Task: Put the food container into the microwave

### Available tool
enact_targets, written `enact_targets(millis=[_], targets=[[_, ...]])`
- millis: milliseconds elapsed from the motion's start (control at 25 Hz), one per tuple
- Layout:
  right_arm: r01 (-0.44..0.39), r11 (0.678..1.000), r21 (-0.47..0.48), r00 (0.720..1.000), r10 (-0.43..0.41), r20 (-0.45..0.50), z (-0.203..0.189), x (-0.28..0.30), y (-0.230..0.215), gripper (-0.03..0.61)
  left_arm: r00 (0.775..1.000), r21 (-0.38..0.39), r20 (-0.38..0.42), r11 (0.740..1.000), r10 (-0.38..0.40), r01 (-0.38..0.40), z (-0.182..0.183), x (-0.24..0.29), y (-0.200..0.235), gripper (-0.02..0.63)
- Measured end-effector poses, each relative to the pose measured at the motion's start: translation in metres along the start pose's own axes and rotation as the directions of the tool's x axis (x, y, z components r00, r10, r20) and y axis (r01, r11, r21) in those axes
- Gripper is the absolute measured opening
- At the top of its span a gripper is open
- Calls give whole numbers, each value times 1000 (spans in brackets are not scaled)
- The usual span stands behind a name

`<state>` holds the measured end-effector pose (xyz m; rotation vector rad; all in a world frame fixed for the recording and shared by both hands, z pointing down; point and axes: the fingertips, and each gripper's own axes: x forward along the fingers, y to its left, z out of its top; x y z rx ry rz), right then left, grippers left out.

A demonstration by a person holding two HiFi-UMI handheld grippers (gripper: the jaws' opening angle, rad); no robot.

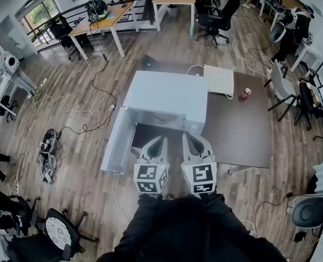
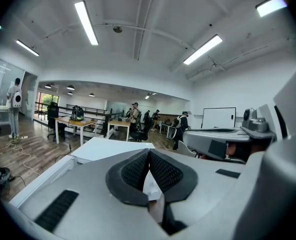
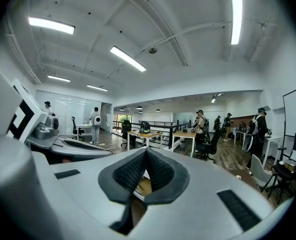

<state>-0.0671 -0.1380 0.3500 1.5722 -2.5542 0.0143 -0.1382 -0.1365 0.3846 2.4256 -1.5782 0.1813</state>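
The white microwave stands on a dark brown table, its door swung open to the left. Its cavity faces me and is mostly hidden under its top. I cannot pick out a food container for certain. My left gripper and right gripper hover side by side just in front of the opening, both shut with nothing between the pads. The left gripper view shows its pads pressed together above the microwave's white top. The right gripper is likewise shut.
A flat white box with a cable lies on the table behind the microwave's right side, and a red can stands near it. Office chairs, desks and floor cables surround the table. People stand far off.
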Motion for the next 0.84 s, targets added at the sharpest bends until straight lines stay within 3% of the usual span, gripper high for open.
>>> enact_targets(millis=[840], targets=[[-26,1000,16,1000,27,-13,-16,-6,-25,23,1000,5,-28,1000,14,-14,-14,20,-26,34]])
